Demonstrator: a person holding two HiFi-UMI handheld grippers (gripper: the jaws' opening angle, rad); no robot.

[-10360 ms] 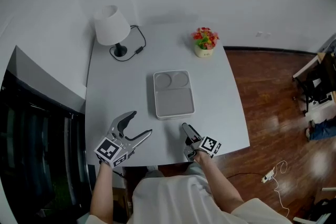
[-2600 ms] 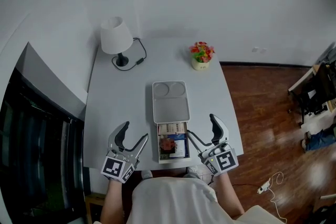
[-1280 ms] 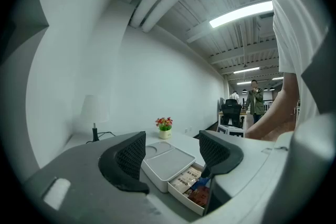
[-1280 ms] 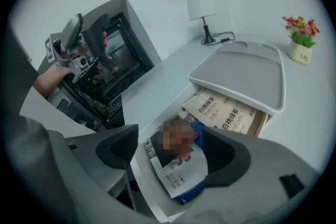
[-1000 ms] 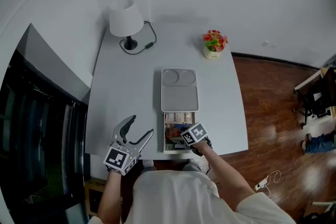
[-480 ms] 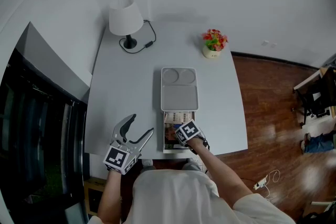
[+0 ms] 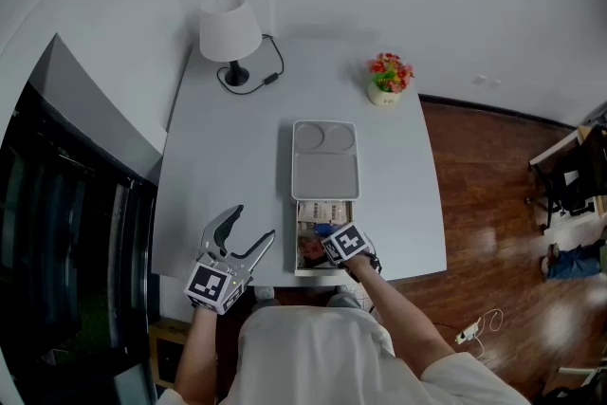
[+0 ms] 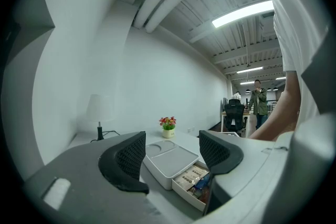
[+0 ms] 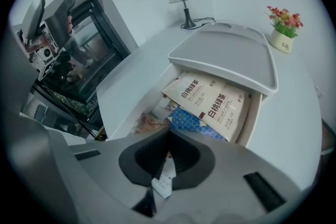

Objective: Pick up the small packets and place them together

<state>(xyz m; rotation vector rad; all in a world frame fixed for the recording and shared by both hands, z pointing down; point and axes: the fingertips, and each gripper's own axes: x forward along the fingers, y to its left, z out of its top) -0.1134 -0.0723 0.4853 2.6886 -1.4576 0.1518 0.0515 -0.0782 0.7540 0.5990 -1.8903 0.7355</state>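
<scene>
A white tray box lies mid-table with its drawer pulled out toward me. Inside lie two beige printed packets, a blue one and a reddish one. My right gripper points steeply down into the drawer. Its jaws have just been closing and now pinch the edge of a small white packet. Left of the drawer, my left gripper hovers level near the table's front edge, open and empty. In the left gripper view the left gripper faces the box.
A white lamp with its cord stands at the far left of the table. A small flower pot sits at the far right. The table's front edge runs just below the drawer. A person stands far off in the room.
The drawer, shut in the oldest frame, stands pulled out. My right gripper came from the drawer's right side to over it and tipped down into it. The left gripper has kept still.
</scene>
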